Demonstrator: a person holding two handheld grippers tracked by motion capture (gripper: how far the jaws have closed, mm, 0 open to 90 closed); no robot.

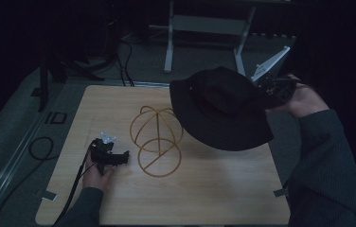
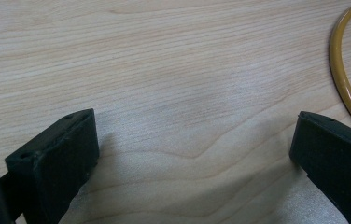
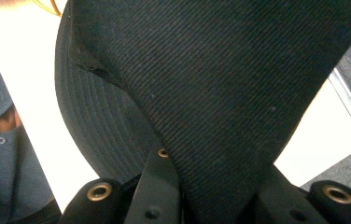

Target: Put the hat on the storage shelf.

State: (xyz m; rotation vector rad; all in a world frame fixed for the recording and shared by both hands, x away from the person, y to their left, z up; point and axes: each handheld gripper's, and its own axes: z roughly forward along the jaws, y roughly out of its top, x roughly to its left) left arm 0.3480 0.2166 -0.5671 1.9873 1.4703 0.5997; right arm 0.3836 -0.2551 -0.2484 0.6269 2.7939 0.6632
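the right gripper (image 1: 273,87) has the black bucket hat (image 1: 221,109) pinched aloft, not yet on the yellow wire hat stand (image 1: 156,141), while the left gripper (image 1: 119,158) rests spread on the table (image 1: 214,198).

A pale wooden worktop (image 1: 204,198) stands on grey floor; a metal frame (image 1: 204,28) beyond it, black cables (image 1: 39,146) at left.

Wooden table, two things resting on it

The pale wood-grain table (image 1: 223,189) carries a yellow wire stand (image 1: 156,142), just beside the left gripper (image 1: 125,157), which rests on the board with jaws spread, the ring by one jaw.
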